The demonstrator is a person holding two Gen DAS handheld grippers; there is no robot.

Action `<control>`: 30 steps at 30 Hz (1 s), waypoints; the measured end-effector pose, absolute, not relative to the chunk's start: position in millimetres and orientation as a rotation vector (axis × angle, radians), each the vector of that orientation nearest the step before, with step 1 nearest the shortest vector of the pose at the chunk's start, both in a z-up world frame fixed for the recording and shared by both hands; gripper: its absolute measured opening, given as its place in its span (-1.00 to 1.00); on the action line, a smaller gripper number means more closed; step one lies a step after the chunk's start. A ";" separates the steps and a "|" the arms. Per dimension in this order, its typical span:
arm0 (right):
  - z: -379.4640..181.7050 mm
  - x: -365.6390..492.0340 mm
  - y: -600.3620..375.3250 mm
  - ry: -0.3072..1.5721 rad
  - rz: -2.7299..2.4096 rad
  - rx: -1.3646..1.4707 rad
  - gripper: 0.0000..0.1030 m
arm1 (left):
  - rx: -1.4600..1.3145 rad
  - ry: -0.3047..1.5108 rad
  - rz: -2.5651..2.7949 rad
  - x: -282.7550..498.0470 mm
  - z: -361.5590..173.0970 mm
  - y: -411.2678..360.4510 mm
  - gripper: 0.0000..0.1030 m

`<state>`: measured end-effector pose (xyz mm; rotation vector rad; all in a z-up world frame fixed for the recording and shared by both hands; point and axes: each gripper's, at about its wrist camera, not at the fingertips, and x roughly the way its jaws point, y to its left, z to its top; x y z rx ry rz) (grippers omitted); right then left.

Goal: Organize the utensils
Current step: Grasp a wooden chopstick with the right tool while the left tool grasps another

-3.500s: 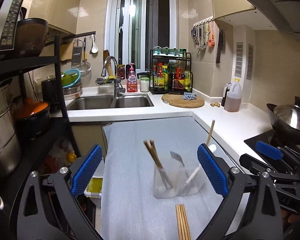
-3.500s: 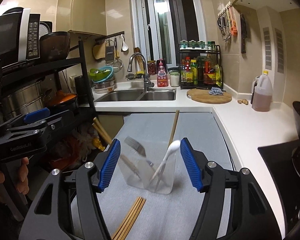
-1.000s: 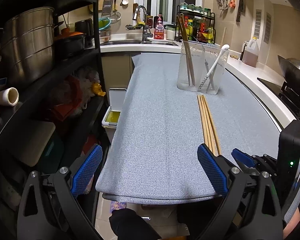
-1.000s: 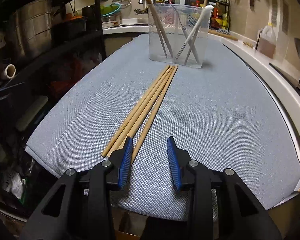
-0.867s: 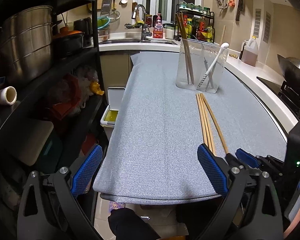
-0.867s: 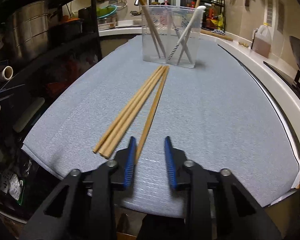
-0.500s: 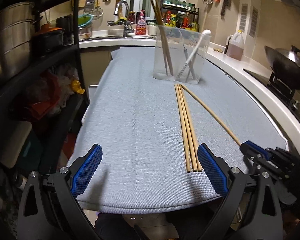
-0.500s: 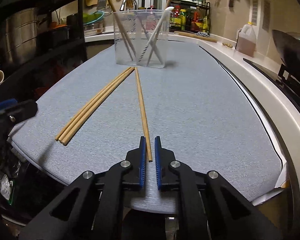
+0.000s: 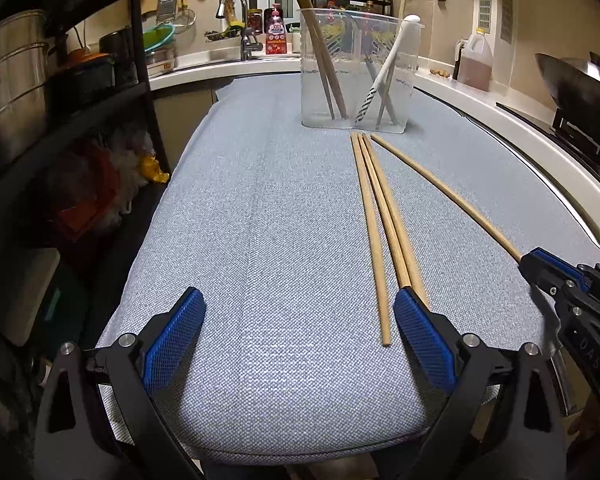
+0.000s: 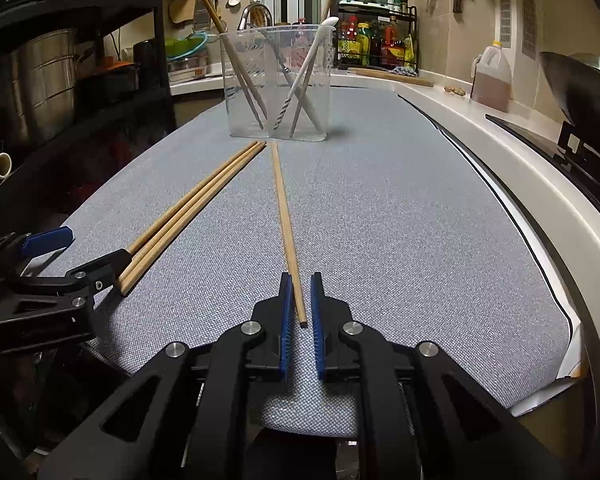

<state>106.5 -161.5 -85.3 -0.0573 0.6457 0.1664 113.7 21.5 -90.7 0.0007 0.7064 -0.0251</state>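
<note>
A clear plastic holder stands on the grey mat with chopsticks, a fork and a white spoon in it. Three wooden chopsticks lie side by side on the mat. A single chopstick lies apart from them, its near end between the pads of my right gripper, which is shut on it. My left gripper is open and empty, its right finger beside the near ends of the three chopsticks.
A black shelf rack with pots stands left of the mat. A wok sits on the stove at right. An oil jug, a spice rack and the sink are at the back.
My right gripper has closed on the near end of one chopstick and swung it away from the other three. My left gripper has moved forward toward the three chopsticks, still open.
</note>
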 end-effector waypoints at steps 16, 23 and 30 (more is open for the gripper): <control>-87.2 106.8 -164.8 0.608 0.204 -0.045 -0.89 | 0.018 0.604 -0.186 102.1 -92.2 -0.3 -0.90; -75.2 98.4 -163.8 0.597 0.204 -0.055 -0.91 | 0.004 0.573 -0.195 92.2 -70.7 5.3 -0.90; -39.7 83.6 -168.1 0.497 0.205 -0.057 -0.91 | 0.017 0.464 -0.201 75.7 -30.2 8.8 -0.90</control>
